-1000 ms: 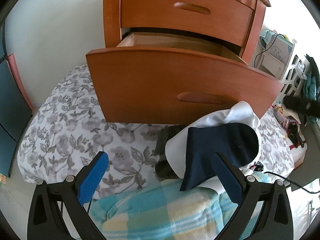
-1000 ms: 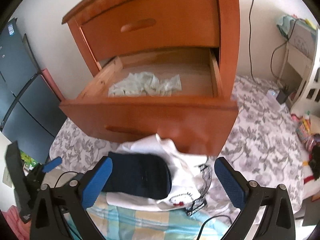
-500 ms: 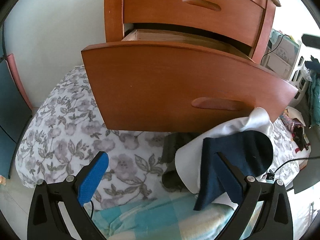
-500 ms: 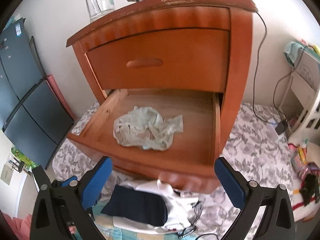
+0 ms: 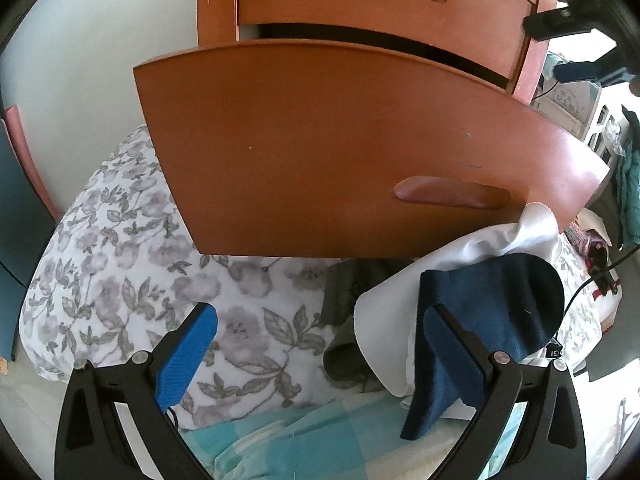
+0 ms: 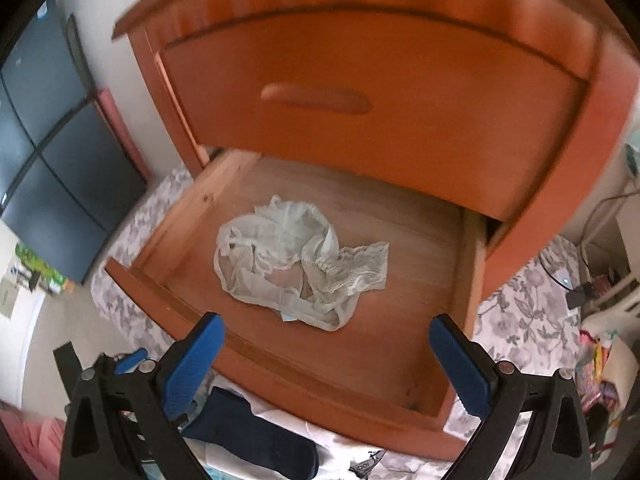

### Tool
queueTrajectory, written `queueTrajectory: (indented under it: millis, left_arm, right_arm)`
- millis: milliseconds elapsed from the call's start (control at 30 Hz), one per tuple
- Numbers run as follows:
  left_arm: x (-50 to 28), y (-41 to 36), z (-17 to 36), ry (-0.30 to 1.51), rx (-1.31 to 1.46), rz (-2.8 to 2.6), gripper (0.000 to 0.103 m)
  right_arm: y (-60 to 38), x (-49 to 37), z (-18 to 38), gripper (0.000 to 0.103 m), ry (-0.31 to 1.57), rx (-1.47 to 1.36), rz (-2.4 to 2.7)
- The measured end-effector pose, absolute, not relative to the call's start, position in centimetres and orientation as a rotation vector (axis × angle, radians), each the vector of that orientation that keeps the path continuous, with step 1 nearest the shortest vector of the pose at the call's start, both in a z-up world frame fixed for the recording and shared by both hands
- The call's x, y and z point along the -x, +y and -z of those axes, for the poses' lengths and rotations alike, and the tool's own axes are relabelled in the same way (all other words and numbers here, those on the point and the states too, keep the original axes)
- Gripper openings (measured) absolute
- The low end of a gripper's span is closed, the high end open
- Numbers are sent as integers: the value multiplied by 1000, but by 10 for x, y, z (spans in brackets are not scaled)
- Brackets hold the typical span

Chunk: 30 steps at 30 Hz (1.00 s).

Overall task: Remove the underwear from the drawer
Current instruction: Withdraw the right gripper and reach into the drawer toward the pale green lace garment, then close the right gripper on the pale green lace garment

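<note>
Right wrist view: crumpled pale-green lace underwear [image 6: 300,264] lies mid-floor in the pulled-out orange wooden drawer [image 6: 320,364]; right gripper [image 6: 326,354] above the drawer front, jaws wide apart, empty. Left gripper [image 5: 318,346] jaws likewise apart.

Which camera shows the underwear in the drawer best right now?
The right wrist view: the pale underwear lies crumpled on the open drawer's floor, unobstructed. The left wrist view shows only the drawer front, hiding it.

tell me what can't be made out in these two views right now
- Left wrist view: the drawer front hides the drawer's inside, so the underwear is unseen there.
- Right wrist view: motion blur smears the upper drawer; the nightstand top is cut off.
- Right wrist view: the underwear is crumpled, shape unclear.
</note>
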<state>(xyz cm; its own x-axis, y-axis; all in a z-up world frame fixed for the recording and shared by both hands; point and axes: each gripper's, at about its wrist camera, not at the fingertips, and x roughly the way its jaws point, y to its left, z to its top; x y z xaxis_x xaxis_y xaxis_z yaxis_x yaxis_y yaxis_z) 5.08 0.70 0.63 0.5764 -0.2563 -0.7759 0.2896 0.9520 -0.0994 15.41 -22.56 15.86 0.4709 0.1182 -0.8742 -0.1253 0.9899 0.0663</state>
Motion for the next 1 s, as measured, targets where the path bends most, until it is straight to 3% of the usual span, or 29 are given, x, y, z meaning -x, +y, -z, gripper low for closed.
queueTrajectory:
  millis: [233, 1000]
  left_arm:
    - [-56, 9, 3, 926, -32, 326, 103]
    - [-68, 11, 26, 986, -15, 336, 103]
  right_arm:
    - [-217, -190, -135, 101, 1155, 74, -192]
    - [-190, -256, -58, 76, 1370, 332, -322]
